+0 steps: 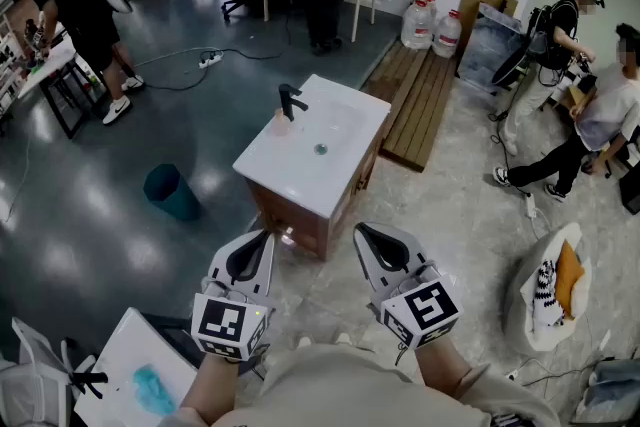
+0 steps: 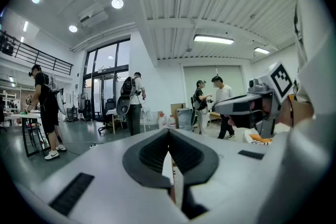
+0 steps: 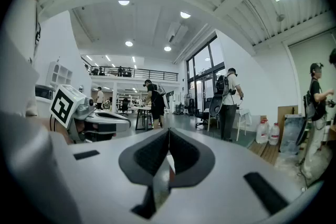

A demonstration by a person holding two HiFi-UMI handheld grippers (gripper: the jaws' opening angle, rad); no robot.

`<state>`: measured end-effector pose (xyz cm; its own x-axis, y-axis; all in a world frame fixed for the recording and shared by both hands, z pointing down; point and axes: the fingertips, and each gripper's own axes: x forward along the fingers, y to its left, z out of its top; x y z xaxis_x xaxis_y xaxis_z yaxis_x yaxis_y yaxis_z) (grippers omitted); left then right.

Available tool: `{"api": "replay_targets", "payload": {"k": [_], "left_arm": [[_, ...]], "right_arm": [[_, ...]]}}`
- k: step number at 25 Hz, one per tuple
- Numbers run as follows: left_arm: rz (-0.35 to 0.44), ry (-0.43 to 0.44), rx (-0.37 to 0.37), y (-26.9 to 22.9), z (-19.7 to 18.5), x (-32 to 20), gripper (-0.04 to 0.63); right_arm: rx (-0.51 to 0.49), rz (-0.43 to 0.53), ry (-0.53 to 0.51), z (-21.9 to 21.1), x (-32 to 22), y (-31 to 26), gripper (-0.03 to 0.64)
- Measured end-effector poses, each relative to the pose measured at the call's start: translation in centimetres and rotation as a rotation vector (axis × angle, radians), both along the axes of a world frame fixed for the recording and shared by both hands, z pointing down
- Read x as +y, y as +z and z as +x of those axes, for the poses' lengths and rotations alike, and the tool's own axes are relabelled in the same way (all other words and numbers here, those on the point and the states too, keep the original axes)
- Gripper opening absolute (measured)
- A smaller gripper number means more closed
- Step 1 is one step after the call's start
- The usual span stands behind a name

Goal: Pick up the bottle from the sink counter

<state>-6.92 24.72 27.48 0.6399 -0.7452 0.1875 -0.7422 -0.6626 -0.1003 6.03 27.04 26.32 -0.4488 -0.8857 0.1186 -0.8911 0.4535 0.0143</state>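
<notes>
The white sink counter (image 1: 300, 165) stands on a wooden cabinet in the middle of the head view, a step ahead of me. A black faucet (image 1: 290, 101) rises at its far left. Beside the faucet sits a small pale bottle (image 1: 282, 126), too small to make out in detail. My left gripper (image 1: 264, 237) and right gripper (image 1: 361, 231) are held side by side short of the counter's near edge, both shut and empty. In the left gripper view the left gripper's (image 2: 169, 131) jaws meet at the tips, and the same holds for the right gripper (image 3: 169, 131) in its own view.
A teal bin (image 1: 172, 192) stands on the floor left of the counter. A wooden platform (image 1: 415, 100) and water jugs (image 1: 432, 25) lie behind it on the right. Several people stand around the room. A white beanbag (image 1: 550, 287) is at right, a white table (image 1: 125, 370) at lower left.
</notes>
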Motion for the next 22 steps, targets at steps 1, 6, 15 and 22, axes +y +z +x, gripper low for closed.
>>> {"api": "replay_targets", "payload": {"k": [1, 6, 15, 22], "left_arm": [[-0.002, -0.001, 0.0, 0.0, 0.1, 0.0, 0.006], [-0.013, -0.001, 0.001, 0.1, 1.1, -0.2, 0.006], [-0.005, -0.017, -0.041, 0.5, 3.0, 0.7, 0.006], [-0.013, -0.023, -0.06, 1.7, 5.0, 1.2, 0.008]], "right_arm": [[-0.012, -0.001, 0.001, 0.2, -0.1, 0.0, -0.002], [-0.055, 0.002, -0.009, 1.0, -0.5, -0.1, -0.002], [-0.052, -0.014, -0.057, 2.0, 0.3, 0.8, -0.002], [-0.048, -0.036, -0.076, 3.7, 0.8, 2.5, -0.002]]}}
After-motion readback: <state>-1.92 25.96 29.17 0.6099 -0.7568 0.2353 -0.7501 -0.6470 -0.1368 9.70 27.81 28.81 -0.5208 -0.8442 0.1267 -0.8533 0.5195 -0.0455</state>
